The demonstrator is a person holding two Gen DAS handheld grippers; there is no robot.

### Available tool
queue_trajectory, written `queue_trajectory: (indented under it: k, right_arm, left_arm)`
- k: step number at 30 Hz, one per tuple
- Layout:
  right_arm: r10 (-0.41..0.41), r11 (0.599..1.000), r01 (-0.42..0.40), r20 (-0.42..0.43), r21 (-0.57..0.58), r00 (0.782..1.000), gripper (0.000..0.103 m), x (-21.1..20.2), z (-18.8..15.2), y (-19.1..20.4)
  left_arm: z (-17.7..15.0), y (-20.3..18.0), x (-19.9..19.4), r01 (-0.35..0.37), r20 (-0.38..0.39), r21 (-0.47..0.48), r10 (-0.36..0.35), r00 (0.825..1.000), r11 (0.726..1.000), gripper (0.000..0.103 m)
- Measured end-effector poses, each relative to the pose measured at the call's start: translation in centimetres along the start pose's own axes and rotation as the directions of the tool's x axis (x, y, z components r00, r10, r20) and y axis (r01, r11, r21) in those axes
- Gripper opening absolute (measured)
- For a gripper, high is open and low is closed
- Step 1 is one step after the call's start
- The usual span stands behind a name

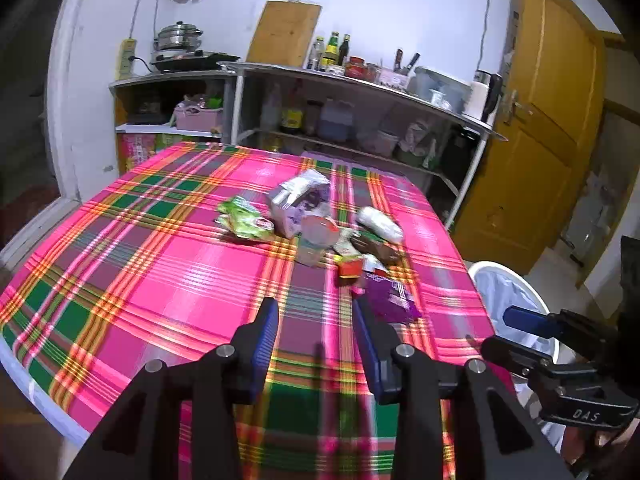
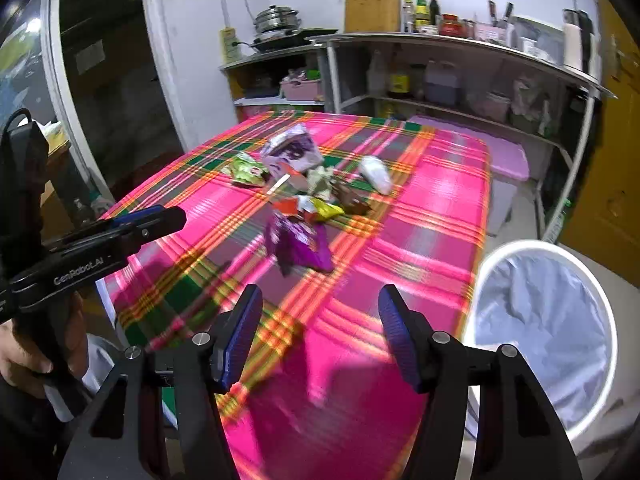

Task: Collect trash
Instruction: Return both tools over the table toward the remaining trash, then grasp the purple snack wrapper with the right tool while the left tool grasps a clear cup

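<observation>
A heap of trash lies mid-table on the pink plaid cloth (image 1: 160,260): a green packet (image 1: 246,222), a white and purple carton (image 1: 298,204), a clear cup (image 1: 318,236), a white bundle (image 1: 380,222), a small red box (image 1: 350,270) and a purple wrapper (image 1: 390,298). My left gripper (image 1: 315,312) hovers open and empty just short of the purple wrapper. In the right wrist view, my right gripper (image 2: 320,300) stands open and empty over the cloth, nearer than the purple wrapper (image 2: 298,246). A white lined bin (image 2: 540,312) stands off the table's right edge.
Metal shelves (image 1: 360,120) with bottles, jars and a cooker line the far wall. A yellow door (image 1: 540,120) is at the right. A pink bench (image 2: 500,152) sits past the table. A hand (image 2: 24,356) holds the left gripper's handle at far left.
</observation>
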State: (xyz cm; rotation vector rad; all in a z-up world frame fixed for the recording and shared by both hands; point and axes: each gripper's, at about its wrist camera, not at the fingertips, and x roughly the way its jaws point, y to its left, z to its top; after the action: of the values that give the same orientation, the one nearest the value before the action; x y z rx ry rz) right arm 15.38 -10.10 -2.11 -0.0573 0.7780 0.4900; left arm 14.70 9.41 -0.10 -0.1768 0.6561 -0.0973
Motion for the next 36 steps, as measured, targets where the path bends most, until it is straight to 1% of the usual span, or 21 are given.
queue_trajectory:
  k: [4,11,15,18,19,20,21,25,33,36]
  right_arm:
    - [0.005,0.999,-0.005,-0.018,-0.031,1.0,0.061,2.2,1.5,1.2]
    - [-0.002,0.997,-0.003,-0.069,-0.072,0.998,0.061,6.5,3.7,2.4]
    - [-0.006,0.996,-0.003,-0.096,-0.089,0.995,0.061,8.4,4.3,2.7]
    - [-0.01,0.996,-0.002,-0.133,-0.09,0.991,0.061,9.7,4.3,2.7]
    - [-0.007,0.996,-0.005,-0.142,-0.088,0.99,0.051,10.0,4.3,2.6]
    - [-0.001,0.996,-0.011,-0.145,-0.085,0.989,0.04,10.1,4.2,2.6]
    - [0.001,0.997,-0.013,-0.149,-0.082,0.989,0.039,10.2,4.2,2.5]
    - [0.024,0.998,-0.033,-0.143,-0.059,0.989,0.032,9.6,3.8,2.0]
    - [0.064,0.998,-0.066,-0.104,-0.02,0.993,0.029,6.9,3.1,1.2]
    - [0.067,0.998,-0.068,-0.092,-0.003,0.993,0.029,6.0,2.8,0.8]
  left_arm:
    - [0.3,1.6,0.2,-0.008,0.003,-0.007,0.008,1.0,1.0,0.039]
    - [0.4,3.6,1.3,0.001,0.0,-0.024,-0.001,1.0,1.0,0.041]
    - [0.6,4.5,2.0,0.009,-0.006,-0.043,-0.009,1.0,0.999,0.041]
    - [0.8,5.0,2.7,0.013,-0.012,-0.051,-0.014,1.0,0.999,0.041]
    - [0.9,5.1,2.9,0.015,-0.015,-0.052,-0.016,1.0,0.999,0.041]
    - [0.9,5.1,3.1,0.019,-0.016,-0.052,-0.02,1.0,0.998,0.041]
    - [1.0,5.1,3.3,0.023,-0.017,-0.051,-0.024,1.0,0.998,0.041]
    - [1.4,4.8,4.2,0.039,-0.026,-0.045,-0.041,0.999,0.998,0.041]
    - [2.5,3.0,6.5,0.08,-0.053,-0.009,-0.08,0.995,0.997,0.041]
    - [3.1,2.1,8.0,0.081,-0.073,0.013,-0.079,0.994,0.997,0.041]
